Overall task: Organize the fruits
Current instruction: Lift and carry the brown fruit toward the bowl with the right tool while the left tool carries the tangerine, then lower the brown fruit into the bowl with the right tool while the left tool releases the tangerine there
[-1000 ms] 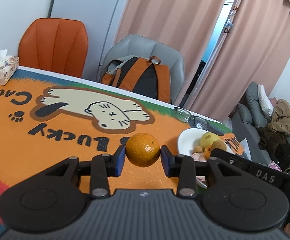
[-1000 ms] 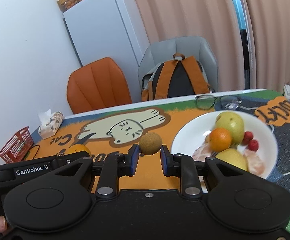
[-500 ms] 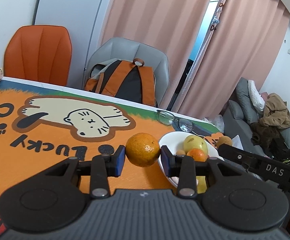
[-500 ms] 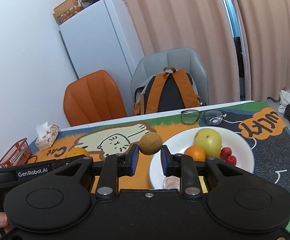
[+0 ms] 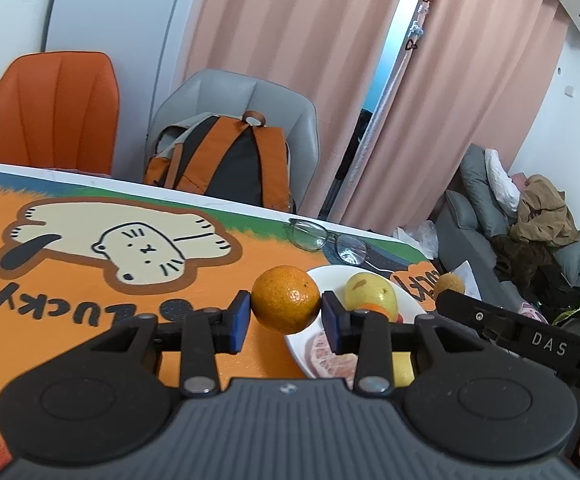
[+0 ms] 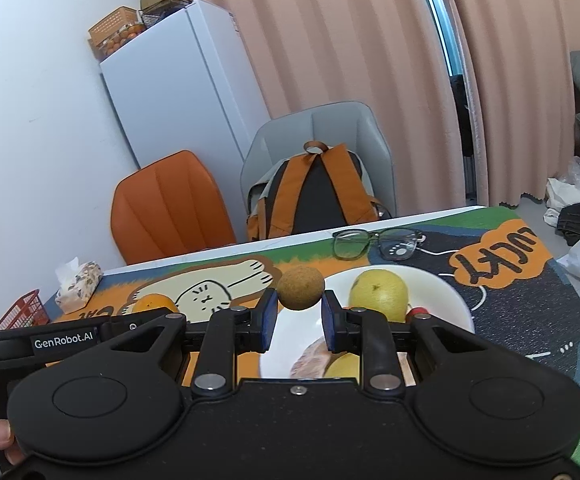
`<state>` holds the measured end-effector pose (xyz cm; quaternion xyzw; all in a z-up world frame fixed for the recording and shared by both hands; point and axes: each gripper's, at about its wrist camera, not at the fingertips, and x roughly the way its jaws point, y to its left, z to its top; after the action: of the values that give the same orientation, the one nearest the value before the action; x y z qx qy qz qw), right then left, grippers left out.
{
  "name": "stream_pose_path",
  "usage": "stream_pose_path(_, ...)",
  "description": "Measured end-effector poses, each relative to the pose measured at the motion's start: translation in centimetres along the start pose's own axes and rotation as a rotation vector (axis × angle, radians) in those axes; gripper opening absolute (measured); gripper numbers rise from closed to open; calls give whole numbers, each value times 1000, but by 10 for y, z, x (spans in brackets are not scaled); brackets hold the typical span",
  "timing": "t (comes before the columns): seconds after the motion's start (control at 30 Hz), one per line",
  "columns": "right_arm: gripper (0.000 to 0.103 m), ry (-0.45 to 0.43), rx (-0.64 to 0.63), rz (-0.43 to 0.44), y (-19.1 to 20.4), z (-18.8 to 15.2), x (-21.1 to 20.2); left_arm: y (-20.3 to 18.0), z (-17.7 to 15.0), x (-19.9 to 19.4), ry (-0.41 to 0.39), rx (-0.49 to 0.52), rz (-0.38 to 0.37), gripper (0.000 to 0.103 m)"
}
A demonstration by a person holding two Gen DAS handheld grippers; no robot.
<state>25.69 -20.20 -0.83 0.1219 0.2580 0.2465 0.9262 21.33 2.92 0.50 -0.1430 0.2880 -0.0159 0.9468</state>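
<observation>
My left gripper is shut on an orange mandarin and holds it above the left rim of the white plate. My right gripper is shut on a small brown round fruit and holds it above the plate's left rim. The plate holds a yellow-green pear, peeled pomelo segments, an orange and small red fruits. The mandarin also shows in the right wrist view, and the brown fruit in the left wrist view.
The table wears a cat-print mat. Glasses lie behind the plate. A tissue pack and a red basket sit at the left end. An orange chair and a grey chair with a backpack stand behind.
Both grippers have moved toward the plate with their fruits still held; the plate now sits closer and lower in both views.
</observation>
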Motion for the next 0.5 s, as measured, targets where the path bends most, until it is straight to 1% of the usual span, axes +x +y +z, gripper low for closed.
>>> stream_pose_path(0.5, 25, 4, 38, -35, -36, 2, 12, -18, 5, 48, 47, 14, -30, 37)
